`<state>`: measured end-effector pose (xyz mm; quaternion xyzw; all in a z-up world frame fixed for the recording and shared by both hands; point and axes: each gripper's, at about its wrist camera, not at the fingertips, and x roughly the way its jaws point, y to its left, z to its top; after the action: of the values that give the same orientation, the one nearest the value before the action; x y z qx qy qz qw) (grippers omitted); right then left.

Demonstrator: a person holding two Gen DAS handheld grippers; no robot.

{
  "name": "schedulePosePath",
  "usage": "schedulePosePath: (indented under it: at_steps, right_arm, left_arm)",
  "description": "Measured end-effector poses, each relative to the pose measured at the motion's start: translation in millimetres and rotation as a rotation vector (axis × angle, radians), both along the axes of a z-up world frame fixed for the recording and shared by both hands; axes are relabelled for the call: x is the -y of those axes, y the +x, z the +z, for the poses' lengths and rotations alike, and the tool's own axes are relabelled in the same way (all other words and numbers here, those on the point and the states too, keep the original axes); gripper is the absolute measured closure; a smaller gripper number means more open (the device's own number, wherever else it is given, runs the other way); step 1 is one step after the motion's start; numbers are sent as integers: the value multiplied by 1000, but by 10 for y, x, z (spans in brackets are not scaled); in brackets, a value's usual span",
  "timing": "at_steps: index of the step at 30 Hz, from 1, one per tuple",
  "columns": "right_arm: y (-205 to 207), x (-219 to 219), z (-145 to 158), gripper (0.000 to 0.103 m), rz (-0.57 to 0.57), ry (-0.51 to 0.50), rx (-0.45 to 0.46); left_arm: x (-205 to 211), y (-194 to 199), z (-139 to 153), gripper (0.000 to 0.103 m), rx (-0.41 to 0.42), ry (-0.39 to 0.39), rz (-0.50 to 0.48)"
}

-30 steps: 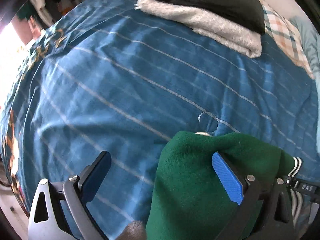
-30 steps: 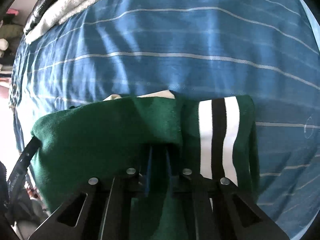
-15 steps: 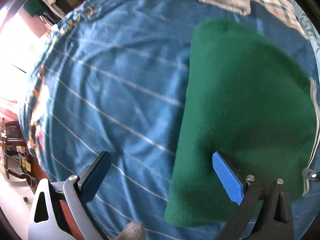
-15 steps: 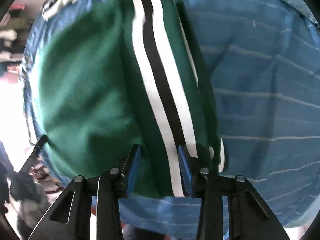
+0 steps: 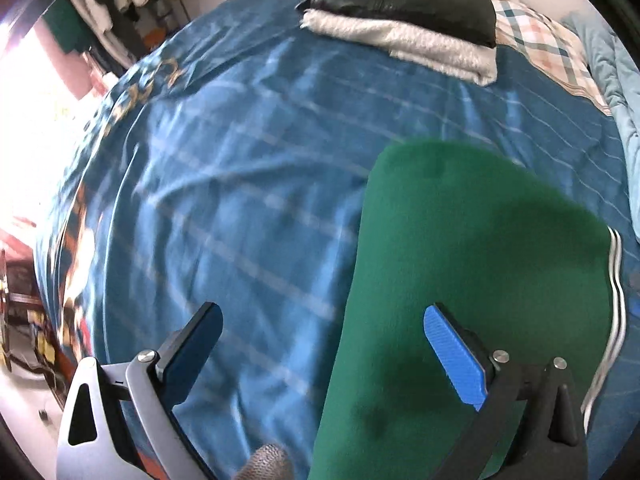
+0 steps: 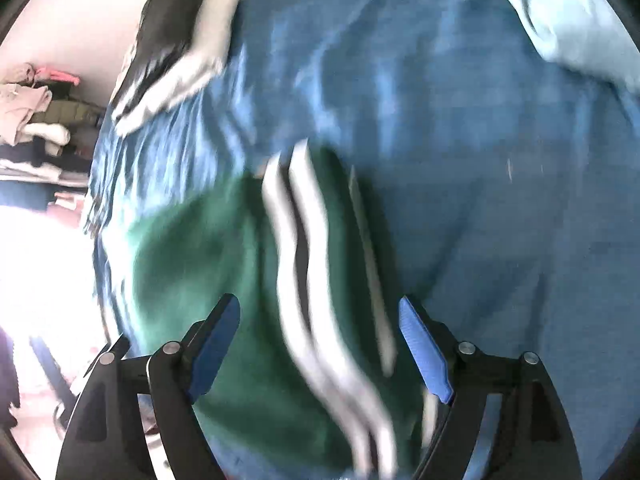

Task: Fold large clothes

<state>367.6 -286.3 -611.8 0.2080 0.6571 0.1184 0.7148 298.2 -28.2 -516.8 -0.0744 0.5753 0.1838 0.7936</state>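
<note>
A folded dark green garment (image 5: 472, 264) with white and black stripes along one edge (image 6: 304, 264) lies flat on the blue striped bedspread (image 5: 248, 184). My left gripper (image 5: 324, 344) is open and empty, above the garment's left edge, its right finger over the green cloth. My right gripper (image 6: 320, 332) is open and empty above the striped edge, which shows between its fingers. The right wrist view is blurred by motion.
A stack of folded clothes, black on white fleece (image 5: 404, 24), lies at the far side of the bed, also in the right wrist view (image 6: 176, 52). A checked sheet (image 5: 548, 44) and light blue bedding (image 5: 616, 92) lie at the far right. Shelves of clothes (image 6: 36, 120) stand left.
My right gripper went from shut on the green garment to wide open and let it go. The garment now lies flat on the bed. Both grippers have drawn back from it.
</note>
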Motion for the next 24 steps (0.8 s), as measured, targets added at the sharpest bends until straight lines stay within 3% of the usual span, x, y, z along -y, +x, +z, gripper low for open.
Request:
schedulePosePath:
  at_steps: [3, 4, 5, 6, 8, 11, 14, 16, 19, 21, 24]
  right_arm:
    - [399, -21, -385, 22, -32, 130, -62]
    - [447, -94, -488, 30, -30, 152, -67]
    - [481, -134, -574, 74, -8, 141, -83]
    - [519, -186, -565, 91, -9, 124, -76]
    - [555, -189, -358, 93, -46, 130, 5]
    - [568, -74, -203, 94, -129, 85, 69]
    - [647, -193, -485, 94, -87, 13, -12]
    - [650, -221, -559, 87, -73, 2, -73]
    - [447, 6, -253, 71, -96, 45, -88]
    - [108, 122, 17, 43, -76, 8, -86]
    - [-443, 262, 101, 38, -77, -20, -148]
  left_arm:
    - [-62, 283, -110, 0, 9, 25, -15]
    - [-72, 330, -131, 0, 7, 33, -18]
    - [-77, 354, -138, 0, 7, 36, -19]
    - [-98, 388, -148, 0, 10, 35, -21]
    - [-123, 402, -155, 0, 8, 29, -22]
    - [-127, 360, -150, 0, 21, -5, -24]
    - [-96, 337, -155, 0, 11, 8, -29]
    - [-98, 318, -129, 0, -5, 15, -22]
    - [-73, 210, -24, 0, -13, -7, -8]
    - [-4, 90, 59, 0, -20, -29, -3]
    - [194, -101, 112, 0, -53, -70, -10]
